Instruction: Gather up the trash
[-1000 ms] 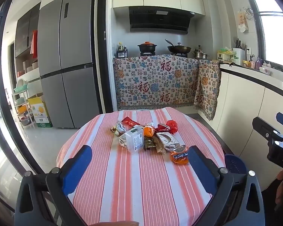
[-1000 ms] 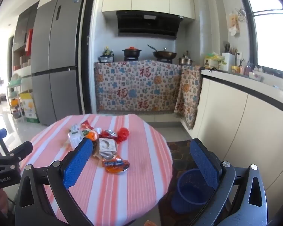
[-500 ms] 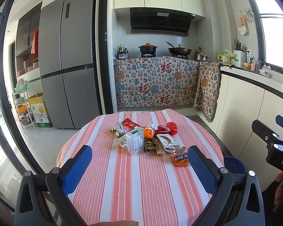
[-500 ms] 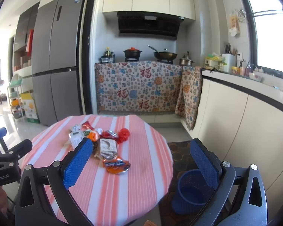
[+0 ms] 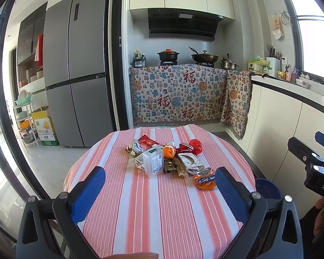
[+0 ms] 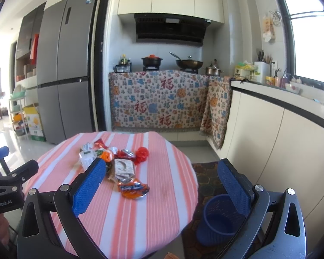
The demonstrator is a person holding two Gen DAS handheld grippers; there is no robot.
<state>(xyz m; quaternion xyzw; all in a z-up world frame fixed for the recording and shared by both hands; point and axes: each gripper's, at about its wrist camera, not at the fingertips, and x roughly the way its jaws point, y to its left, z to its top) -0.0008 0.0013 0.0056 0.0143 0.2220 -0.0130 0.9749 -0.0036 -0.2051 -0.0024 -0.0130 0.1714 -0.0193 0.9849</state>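
step: approach first pick | left gripper and right gripper both spread wide, empty | trash pile mid-frame on striped surface | blue bin lower right on floor | take nearest orange wrapper first, low and square

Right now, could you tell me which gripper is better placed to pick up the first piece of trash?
Right, probably. The orange wrapper lies nearest the right gripper, and the blue bin stands on that side. Both jaws are open and empty.

"GenRobot.AI" on left tongs; 福 on patterned cloth
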